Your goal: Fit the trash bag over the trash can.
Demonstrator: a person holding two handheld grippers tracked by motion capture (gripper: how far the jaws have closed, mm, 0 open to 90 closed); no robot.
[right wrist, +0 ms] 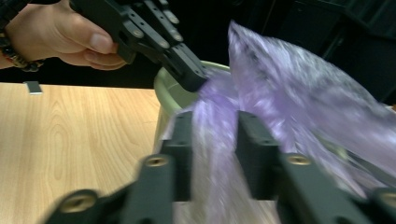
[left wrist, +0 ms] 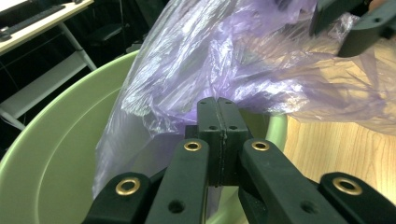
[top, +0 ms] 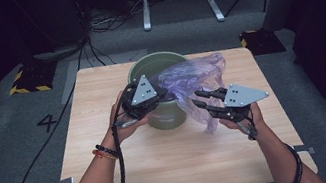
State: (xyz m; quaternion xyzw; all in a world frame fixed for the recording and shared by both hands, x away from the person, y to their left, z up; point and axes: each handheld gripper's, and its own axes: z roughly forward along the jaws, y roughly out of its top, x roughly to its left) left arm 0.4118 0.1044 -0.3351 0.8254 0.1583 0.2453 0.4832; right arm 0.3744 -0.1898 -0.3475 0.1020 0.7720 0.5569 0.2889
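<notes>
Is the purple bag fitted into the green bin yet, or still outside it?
Mostly outside. The purple bag billows beside and over the green bin, one edge at the rim pinched by the left hand-held gripper.

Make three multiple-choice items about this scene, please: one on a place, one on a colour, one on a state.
1. Where does the green bucket stand?
A. on the wooden table
B. on the floor
C. on a chair

2. What colour is the plastic bag?
A. yellow
B. purple
C. black

3. How are the jaws of the left hand-held gripper?
A. wide open
B. shut on the plastic bag
C. shut on the bucket's rim

Answers:
1 A, the bucket rests on the tabletop.
2 B, the film is translucent purple.
3 B, its pads meet with the bag's film pinched between them.
</notes>
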